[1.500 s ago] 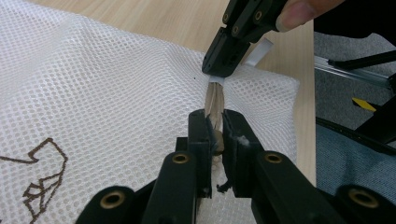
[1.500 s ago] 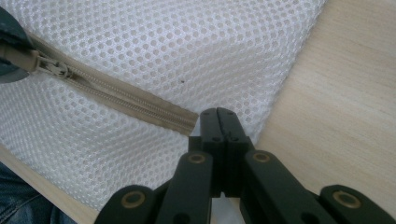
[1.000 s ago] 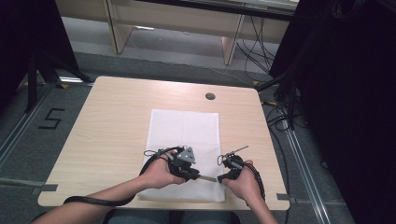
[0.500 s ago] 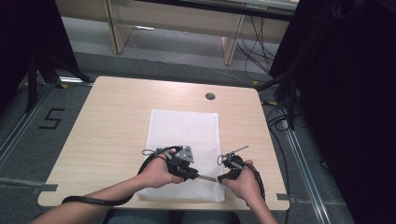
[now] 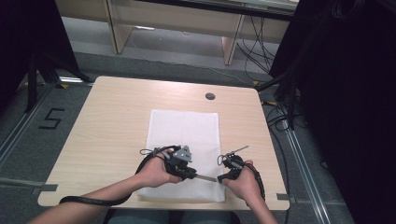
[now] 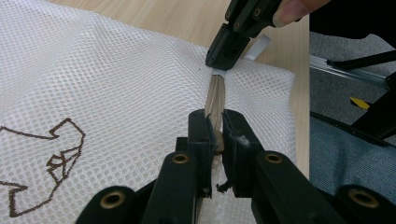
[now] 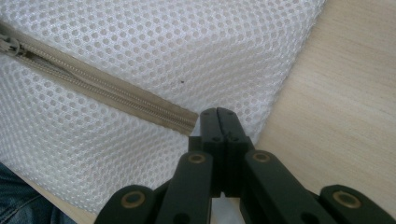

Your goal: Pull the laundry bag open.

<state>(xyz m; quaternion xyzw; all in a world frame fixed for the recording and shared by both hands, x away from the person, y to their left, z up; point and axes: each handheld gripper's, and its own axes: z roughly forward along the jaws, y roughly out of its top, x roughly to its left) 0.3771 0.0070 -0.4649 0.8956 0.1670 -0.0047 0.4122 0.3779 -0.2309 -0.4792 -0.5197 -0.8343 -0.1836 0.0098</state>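
While the white mesh bag (image 5: 187, 154) is laid flat along the near middle of the desk (image 5: 107, 126), its tan zipper (image 7: 98, 88) is kept taut at the near edge. The zipper pull (image 6: 215, 137) is pinched by the fingers of the left gripper (image 6: 214, 126), and the bag's corner past the zipper's end is clamped by the pressed-together fingers of the right gripper (image 7: 217, 114), apparently so the slider can be drawn without bunching. Bare desk is left on both sides, and more beyond the bag toward the far edge.
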